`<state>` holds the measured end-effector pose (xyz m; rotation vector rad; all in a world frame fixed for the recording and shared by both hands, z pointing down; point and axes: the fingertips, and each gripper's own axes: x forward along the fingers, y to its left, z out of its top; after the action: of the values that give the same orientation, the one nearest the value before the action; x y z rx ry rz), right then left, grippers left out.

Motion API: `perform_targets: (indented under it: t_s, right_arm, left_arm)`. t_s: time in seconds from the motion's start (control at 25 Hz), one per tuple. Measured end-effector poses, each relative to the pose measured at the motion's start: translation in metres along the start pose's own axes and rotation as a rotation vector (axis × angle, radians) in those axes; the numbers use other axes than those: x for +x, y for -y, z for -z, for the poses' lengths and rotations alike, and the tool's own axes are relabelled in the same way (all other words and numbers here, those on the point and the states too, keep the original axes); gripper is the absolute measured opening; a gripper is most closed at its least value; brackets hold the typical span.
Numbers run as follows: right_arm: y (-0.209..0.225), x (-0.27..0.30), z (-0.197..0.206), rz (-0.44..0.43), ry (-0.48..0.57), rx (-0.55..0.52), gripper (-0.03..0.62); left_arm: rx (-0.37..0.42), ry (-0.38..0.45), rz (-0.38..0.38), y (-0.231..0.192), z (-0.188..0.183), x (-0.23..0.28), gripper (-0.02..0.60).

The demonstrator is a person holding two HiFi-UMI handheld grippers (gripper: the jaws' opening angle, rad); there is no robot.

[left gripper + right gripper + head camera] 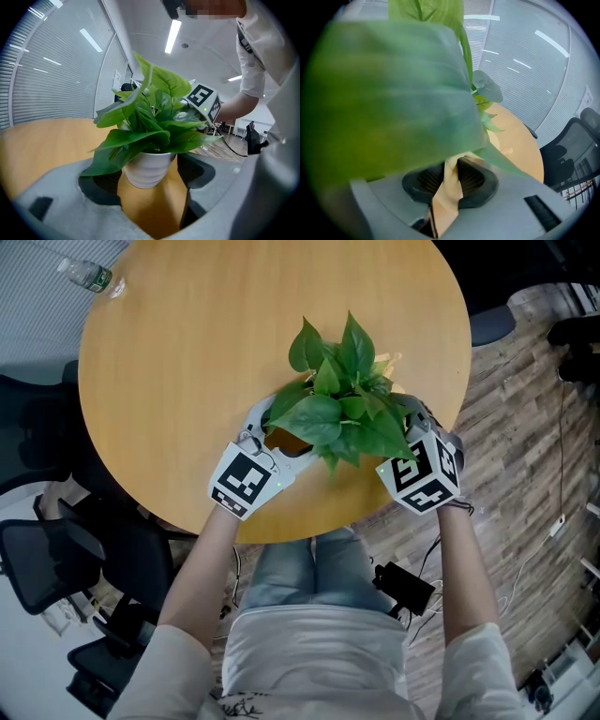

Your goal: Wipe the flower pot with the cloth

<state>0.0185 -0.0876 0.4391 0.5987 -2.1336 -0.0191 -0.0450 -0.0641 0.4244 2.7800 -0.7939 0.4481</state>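
A leafy green plant (342, 395) grows in a white ribbed flower pot (146, 169) near the front edge of the round wooden table (187, 362). My left gripper (267, 432) reaches in from the pot's left. In the left gripper view its jaws stand wide, one on each side of the pot, and the pads sit against the pot's sides. My right gripper (412, 418) is at the pot's right, partly under the leaves. It is shut on a tan cloth (449, 187) bunched between its pads. A big blurred leaf (393, 93) fills most of the right gripper view and hides the pot there.
A clear water bottle (89, 276) lies at the table's far left edge. Black office chairs (56, 559) stand on the floor to the left. A black box with cables (405, 585) lies on the wood floor below the table's front edge.
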Motion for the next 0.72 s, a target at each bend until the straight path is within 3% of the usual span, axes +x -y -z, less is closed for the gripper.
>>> perform_targets:
  t_s: [0.72]
  right_arm:
    - [-0.028, -0.016, 0.014, 0.028, 0.020, 0.082, 0.066]
  left_arm:
    - [-0.058, 0.003, -0.121, 0.007, -0.003, 0.005, 0.377]
